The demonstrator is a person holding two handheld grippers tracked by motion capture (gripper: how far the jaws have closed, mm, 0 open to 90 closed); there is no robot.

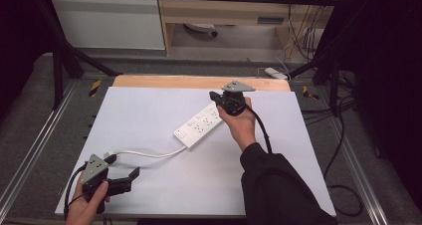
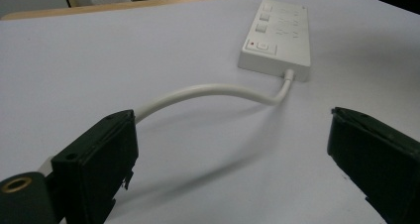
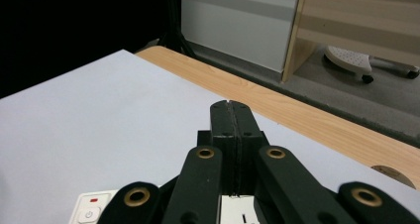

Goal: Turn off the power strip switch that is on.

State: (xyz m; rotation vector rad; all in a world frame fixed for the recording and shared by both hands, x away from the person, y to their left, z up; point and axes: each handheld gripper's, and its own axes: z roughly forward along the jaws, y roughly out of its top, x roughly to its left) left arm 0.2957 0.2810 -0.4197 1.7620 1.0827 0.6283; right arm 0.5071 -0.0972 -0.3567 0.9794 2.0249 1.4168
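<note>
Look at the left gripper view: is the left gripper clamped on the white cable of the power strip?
No: the left gripper stands wide open, and the white cable curves across the table beyond its jaws to the power strip.

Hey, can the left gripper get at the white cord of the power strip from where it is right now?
Probably yes. The left gripper stands open over the bare white sheet, and the white cord curves past its jaws toward the power strip with nothing lying between. The right gripper is up over the strip's far end.
</note>
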